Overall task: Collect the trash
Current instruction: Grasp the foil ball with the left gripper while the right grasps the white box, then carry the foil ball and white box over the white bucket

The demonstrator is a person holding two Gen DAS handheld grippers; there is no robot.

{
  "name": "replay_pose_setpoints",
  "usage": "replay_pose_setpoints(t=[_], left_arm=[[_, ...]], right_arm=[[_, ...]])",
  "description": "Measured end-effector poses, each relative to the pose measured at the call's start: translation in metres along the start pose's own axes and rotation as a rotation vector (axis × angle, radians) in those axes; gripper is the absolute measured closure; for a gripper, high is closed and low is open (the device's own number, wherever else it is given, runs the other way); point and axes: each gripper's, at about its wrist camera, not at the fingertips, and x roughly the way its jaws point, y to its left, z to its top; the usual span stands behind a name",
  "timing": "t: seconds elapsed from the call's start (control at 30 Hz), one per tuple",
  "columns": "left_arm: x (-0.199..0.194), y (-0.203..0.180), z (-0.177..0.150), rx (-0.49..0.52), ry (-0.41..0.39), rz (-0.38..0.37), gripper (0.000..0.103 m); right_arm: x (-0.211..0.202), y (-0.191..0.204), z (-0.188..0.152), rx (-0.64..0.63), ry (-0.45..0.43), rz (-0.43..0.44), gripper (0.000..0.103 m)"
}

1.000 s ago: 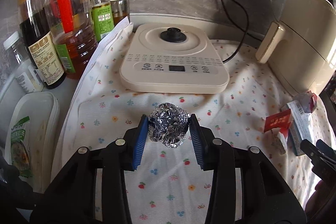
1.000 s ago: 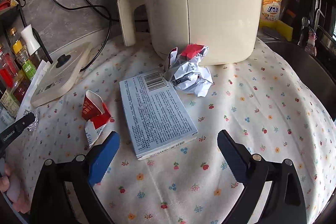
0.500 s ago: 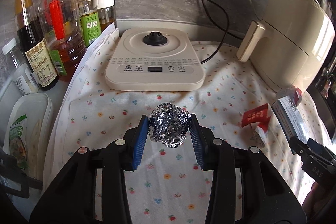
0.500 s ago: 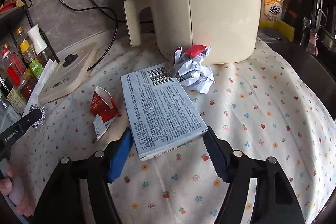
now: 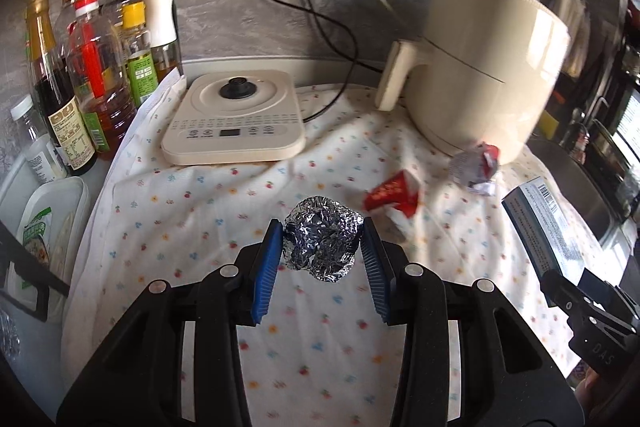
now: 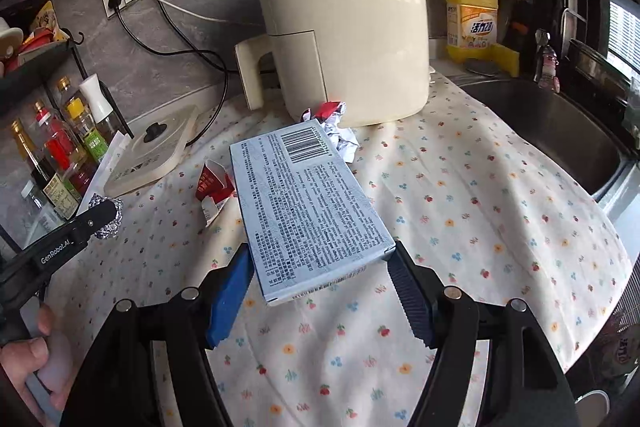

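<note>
Along the left edge of the worktop we see a row of bottles [image 5: 86, 87] against the back wall, with a plastic tub [image 5: 44, 227] nearer us. Our left gripper [image 5: 322, 247] is clenched on a foil ball [image 5: 322, 245], holding it above the flowered cloth [image 5: 200, 211]. Behind it, toward the back edge, sits a flat cream cooker base [image 5: 234, 125] with its black cable running up to the wall sockets. Further right, a torn red carton [image 6: 212, 187] lies on the cloth, and a crumpled wrapper [image 6: 336, 131] rests against the foot of the cream air fryer [image 6: 348, 27], which closes off the back of the worktop. Our right gripper [image 6: 320, 267] has just been closing and now grips a pale blue box [image 6: 304, 211] by its near end, with the box lifted clear of the cloth. Beyond the cloth's right edge lies the sink [image 6: 552, 131], a yellow detergent bottle [image 6: 472, 15] standing at its back corner.
</note>
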Motion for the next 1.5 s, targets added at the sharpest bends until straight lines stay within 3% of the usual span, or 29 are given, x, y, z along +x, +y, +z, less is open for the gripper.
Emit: replay_pose_setpoints(t=[0.43,0.87,1.17,1.5], left_arm=[[-0.046,-0.102,-0.023,0.131,-0.02,-0.131,0.063],[-0.068,-0.235,-0.059,0.303,0.006,-0.318,0.063],[-0.084,-0.335,-0.114,0.423,0.066,-0.465,0.063],[-0.103,-0.409,-0.177,0.557,0.138,-0.57,0.063]], right_arm=[[-0.096,-0.089,-0.03,0.126,-0.08,-0.101,0.036],[-0.173,-0.203,-0.077,0.303,-0.122,-0.303,0.036],[-0.232,-0.281,-0.131,0.434,-0.129,-0.464,0.035],[-0.272,-0.344,-0.202,0.597,-0.085,-0.589,0.035]])
